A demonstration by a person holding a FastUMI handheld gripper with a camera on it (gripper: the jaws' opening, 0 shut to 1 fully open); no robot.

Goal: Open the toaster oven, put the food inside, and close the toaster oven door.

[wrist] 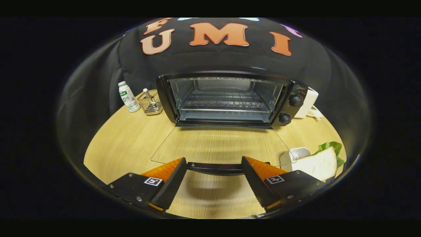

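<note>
The black toaster oven (227, 98) stands at the back of the round wooden table (131, 141), its cavity and wire rack exposed. Its glass door (220, 144) lies folded flat toward me, and the dark door handle (215, 168) runs between my two fingers at their tips. My gripper (214, 164) is open, its jaws spread wide on either side of the handle, with no pressure on it that I can see. A slice of white bread (320, 164) lies on a green leaf (332, 146) to the right of the fingers.
A small white dish (294, 155) sits beside the bread. Left of the oven stand a white bottle with a green label (128, 97) and a wire rack holder (150, 103). A white box (309, 102) sits behind the oven's knobs on the right.
</note>
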